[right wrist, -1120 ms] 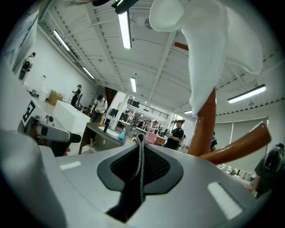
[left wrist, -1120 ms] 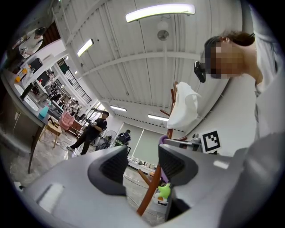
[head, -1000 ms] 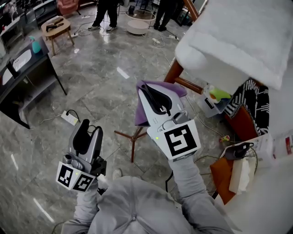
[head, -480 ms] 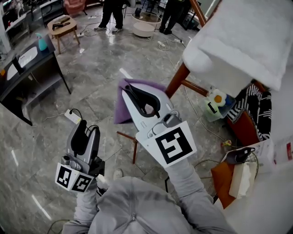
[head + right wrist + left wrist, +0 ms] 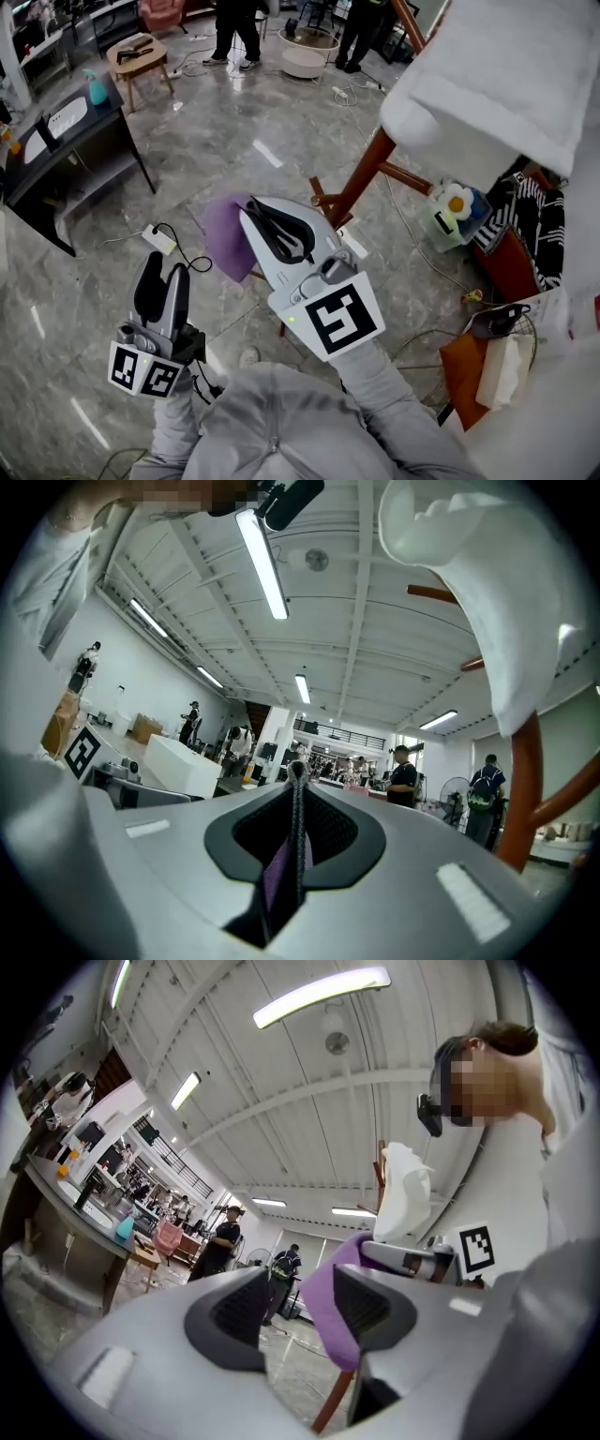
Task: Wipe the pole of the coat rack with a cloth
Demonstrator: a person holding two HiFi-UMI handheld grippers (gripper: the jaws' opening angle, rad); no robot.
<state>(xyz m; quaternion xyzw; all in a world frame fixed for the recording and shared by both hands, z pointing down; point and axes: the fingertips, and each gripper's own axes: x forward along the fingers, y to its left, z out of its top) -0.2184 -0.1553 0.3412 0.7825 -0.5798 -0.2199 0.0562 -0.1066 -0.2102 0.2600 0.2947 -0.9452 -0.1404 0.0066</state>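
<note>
Purple cloth (image 5: 223, 249) is pinched in the closed jaws of the right gripper (image 5: 255, 214) near the coat rack pole (image 5: 364, 172), the left gripper (image 5: 156, 270) is held with jaws parted and empty, and the unbraced rack could be tipped by hard wiping

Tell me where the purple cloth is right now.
In the head view, the purple cloth hangs mid-frame, clamped in the right gripper, left of the coat rack pole.

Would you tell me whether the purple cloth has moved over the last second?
Yes: the purple cloth shifted left, away from the coat rack pole.
</note>
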